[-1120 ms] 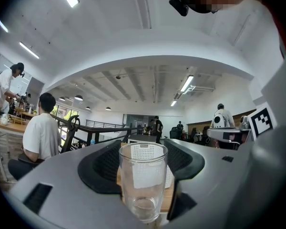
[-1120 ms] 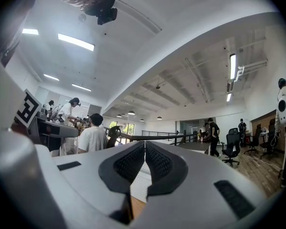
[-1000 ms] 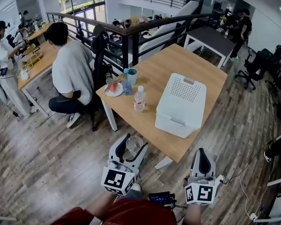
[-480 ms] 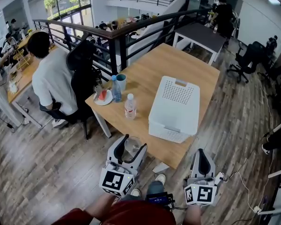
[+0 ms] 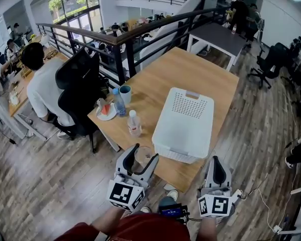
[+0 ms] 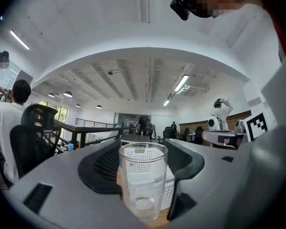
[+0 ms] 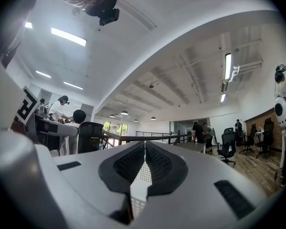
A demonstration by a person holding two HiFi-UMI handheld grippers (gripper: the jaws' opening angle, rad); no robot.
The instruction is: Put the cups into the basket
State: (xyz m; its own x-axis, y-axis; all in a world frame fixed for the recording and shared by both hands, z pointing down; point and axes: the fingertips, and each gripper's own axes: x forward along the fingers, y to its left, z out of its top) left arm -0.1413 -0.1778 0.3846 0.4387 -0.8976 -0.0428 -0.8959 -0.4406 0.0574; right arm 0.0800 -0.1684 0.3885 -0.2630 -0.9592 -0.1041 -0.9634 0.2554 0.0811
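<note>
A clear glass cup (image 5: 143, 154) (image 6: 142, 180) stands upright between the jaws of my left gripper (image 5: 144, 152) (image 6: 144, 149), which is shut on it just in front of the table's near edge. The white perforated basket (image 5: 183, 122) sits on the wooden table (image 5: 190, 67), straight beyond the cup, and it shows through the glass in the left gripper view. My right gripper (image 5: 217, 160) (image 7: 144, 149) is shut with nothing in it, at the table's near right corner. A teal cup (image 5: 125, 94) stands at the table's left edge.
Near the teal cup are two plastic bottles (image 5: 134, 123), (image 5: 119, 103) and a small plate (image 5: 106, 113). A person sits in a black office chair (image 5: 78, 87) left of the table. A dark railing (image 5: 140, 31) runs behind. Wooden floor surrounds the table.
The table and basket have drawn closer to both grippers, and the seated person has slid towards the left edge. The cup stays in the left jaws, and the right jaws stay shut.
</note>
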